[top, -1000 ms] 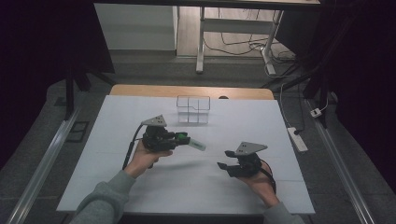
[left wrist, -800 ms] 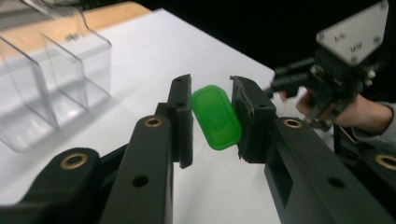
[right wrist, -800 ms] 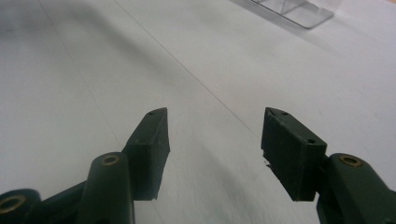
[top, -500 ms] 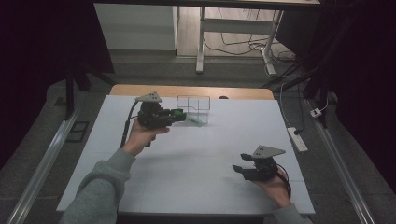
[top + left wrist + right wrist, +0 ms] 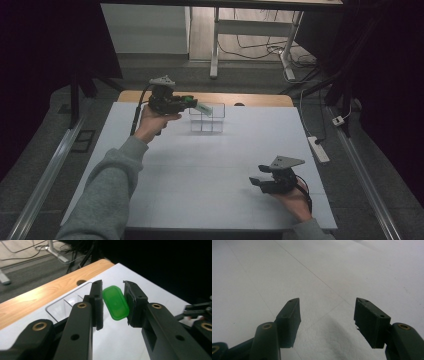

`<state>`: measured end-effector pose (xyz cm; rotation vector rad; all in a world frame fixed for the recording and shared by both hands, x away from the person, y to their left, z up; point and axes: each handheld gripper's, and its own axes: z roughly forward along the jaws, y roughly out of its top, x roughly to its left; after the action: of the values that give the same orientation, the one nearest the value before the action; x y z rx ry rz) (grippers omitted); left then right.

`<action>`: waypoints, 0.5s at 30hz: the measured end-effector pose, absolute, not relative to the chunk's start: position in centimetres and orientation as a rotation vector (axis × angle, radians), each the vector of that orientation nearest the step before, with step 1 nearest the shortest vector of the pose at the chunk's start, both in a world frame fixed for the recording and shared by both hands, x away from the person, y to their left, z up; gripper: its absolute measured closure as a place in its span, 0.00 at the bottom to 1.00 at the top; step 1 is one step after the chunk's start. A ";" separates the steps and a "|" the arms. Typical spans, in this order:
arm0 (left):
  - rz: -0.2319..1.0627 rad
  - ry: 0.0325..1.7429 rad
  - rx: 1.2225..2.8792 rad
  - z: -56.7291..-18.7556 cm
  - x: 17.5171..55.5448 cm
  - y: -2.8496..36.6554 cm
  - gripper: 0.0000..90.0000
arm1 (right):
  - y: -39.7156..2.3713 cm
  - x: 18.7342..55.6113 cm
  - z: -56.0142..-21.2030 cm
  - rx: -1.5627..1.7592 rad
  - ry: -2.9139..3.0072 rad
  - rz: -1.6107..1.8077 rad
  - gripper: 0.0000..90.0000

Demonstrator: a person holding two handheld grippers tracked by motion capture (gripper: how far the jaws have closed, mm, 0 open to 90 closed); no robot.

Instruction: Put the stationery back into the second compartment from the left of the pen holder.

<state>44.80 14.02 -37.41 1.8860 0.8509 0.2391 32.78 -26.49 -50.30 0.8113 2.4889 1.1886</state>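
My left gripper clamps the green lid, carried over the clear box's near edge. Right gripper has just been opening, nothing between its jaws, low over the table. Next: line up, lower, let go.

Smooth glossy green plastic piece, clear plastic box, matt white table with wood edge.
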 end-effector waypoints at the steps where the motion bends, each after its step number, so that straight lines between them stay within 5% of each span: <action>1: 0.240 0.862 1.895 -37.5 45.2 13.9 0.77 | -26.5 32.8 -50.3 0.811 2.489 1.185 0.42; 15: 0.261 0.967 1.983 -38.4 49.2 11.8 0.77 | -26.6 32.9 -50.5 0.832 2.494 1.210 0.41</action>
<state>49.16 11.76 -38.45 1.9828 0.9667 0.2611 32.88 -26.62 -50.50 0.8316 2.4935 1.2095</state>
